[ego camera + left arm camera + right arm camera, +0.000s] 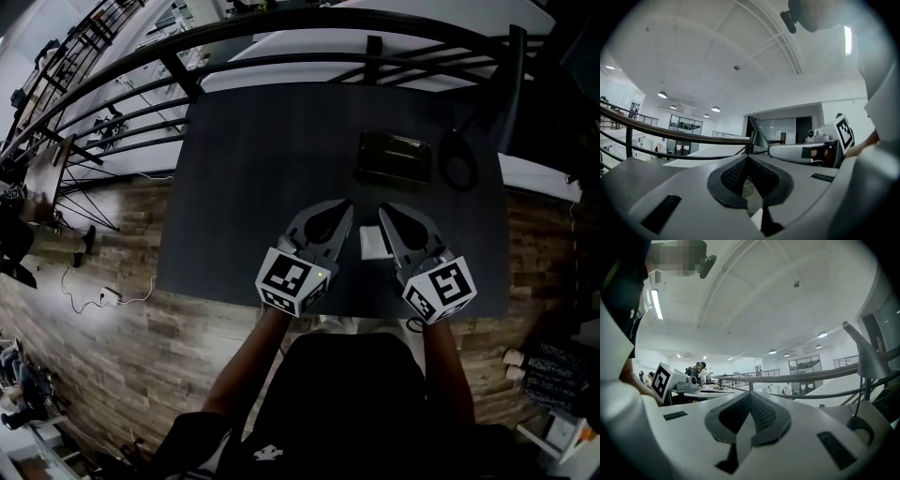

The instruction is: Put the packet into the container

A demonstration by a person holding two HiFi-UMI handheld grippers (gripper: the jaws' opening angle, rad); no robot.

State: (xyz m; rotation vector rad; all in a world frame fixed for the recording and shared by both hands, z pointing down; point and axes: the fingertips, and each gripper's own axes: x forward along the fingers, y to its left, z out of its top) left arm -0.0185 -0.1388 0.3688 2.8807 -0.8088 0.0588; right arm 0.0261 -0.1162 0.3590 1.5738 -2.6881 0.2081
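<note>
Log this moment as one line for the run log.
left claw shut, empty | right claw shut, empty | packet flat on table between claws | container farther back, packet not in

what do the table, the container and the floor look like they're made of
Table: dark grey, matte and even, no grain showing; likely laminate or painted board.
Container: dark, with faint glossy glints along its rim; probably plastic, though too small to be sure.
Floor: brown planks with grain and staggered joints; wood or wood-look laminate.
</note>
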